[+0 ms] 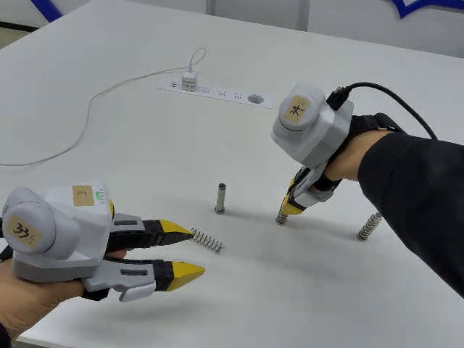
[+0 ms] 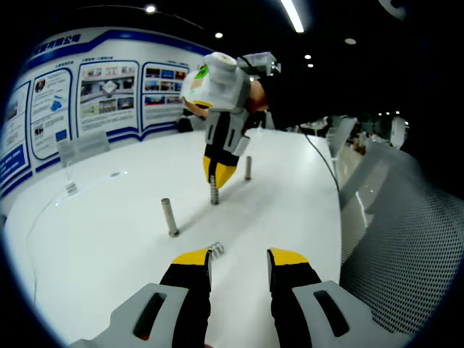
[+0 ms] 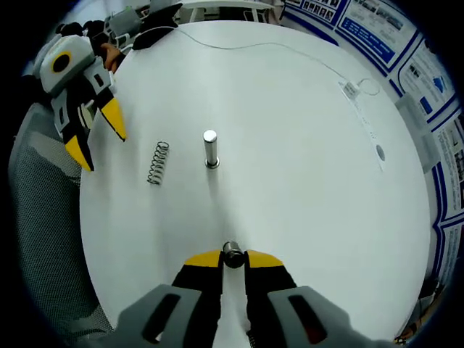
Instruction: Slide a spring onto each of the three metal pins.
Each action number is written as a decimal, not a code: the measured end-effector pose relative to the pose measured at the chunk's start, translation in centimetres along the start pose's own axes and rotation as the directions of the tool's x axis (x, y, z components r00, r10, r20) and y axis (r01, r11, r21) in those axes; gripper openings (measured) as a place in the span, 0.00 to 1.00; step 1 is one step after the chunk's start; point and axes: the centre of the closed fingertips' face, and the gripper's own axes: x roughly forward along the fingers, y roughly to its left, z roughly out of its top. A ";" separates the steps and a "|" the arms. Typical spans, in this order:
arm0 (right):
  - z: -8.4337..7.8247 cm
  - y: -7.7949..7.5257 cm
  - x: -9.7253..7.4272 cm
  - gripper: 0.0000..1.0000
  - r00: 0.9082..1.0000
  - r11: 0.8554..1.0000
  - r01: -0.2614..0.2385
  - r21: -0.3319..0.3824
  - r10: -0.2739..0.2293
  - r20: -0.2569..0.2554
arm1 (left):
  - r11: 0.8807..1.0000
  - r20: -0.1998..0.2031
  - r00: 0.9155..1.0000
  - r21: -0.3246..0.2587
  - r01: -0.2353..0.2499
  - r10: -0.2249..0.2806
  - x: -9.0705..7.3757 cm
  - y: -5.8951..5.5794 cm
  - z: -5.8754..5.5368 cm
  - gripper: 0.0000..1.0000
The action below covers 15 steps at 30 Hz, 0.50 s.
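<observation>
Since the loose spring (image 1: 206, 240) is a small silvery wire coil lying on its side on the white surface (image 1: 145, 159), just ahead of the wide-open left tongs (image 1: 181, 250) and near the bare pin (image 1: 220, 198), it is probably light, squashy and apt to roll. A gentle pinch across its middle coils seems best, while the right tongs (image 1: 288, 209) sit narrowed around a spring-clad pin (image 2: 214, 192).
</observation>
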 end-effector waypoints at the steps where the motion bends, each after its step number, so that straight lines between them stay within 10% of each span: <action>1: 0.0 0.0 -0.1 0.12 1.000 1.000 0.001 0.001 -0.001 0.002 | 1.000 0.000 1.000 0.000 0.000 0.000 0.0 0.0 0.0 0.31; 15: 0.4 0.5 -2.3 0.16 0.998 0.999 0.038 -0.014 -0.037 0.049 | 1.000 -0.002 1.000 -0.001 -0.010 0.010 -0.2 0.0 0.0 0.32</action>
